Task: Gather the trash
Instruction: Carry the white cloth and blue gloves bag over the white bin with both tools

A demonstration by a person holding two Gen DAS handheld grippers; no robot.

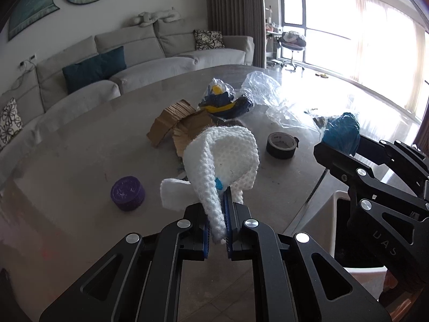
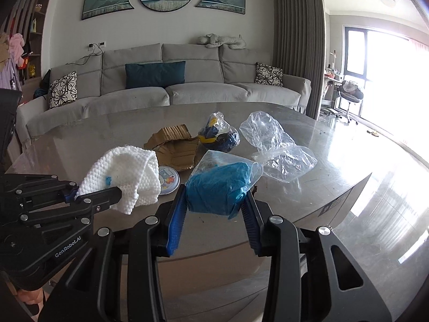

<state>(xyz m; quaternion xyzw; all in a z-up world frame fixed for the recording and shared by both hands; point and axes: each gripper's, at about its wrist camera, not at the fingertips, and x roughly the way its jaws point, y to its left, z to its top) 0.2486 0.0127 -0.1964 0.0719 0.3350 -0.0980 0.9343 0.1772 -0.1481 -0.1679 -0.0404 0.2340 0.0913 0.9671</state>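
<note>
Your left tool [image 1: 217, 228] is clenched on the tail of a white foam net wrap [image 1: 225, 155]; your right tool [image 2: 214, 209] grips a clear bag stuffed with blue material [image 2: 219, 185], its pads pressed on both flanks. Both bundles hang clear of the tabletop [image 2: 348, 161].

To do this step well, keep both grips firm and carry the loads level to the white bin [image 1: 335, 214] that shows just past the tabletop edge in the left wrist view. The foam wrap is pinched only at one narrow end, so move smoothly or it may swing and slip. Release over the bin opening, not above its rim.

The foam wrap's long axis runs away from you, from the pinched tail up to its wide, curled mouth. The blue bag lies crosswise between the pads, its loose clear neck pointing up and to the right.

Farther out, more trash waits on the tabletop: a purple round lid [image 1: 128, 193], a roll of black tape [image 1: 281, 145], torn cardboard [image 2: 174, 145], a bag holding yellow and navy items [image 2: 218, 134], and crumpled clear plastic [image 2: 276, 147]. Beyond stands a grey sofa [image 2: 187, 86].
</note>
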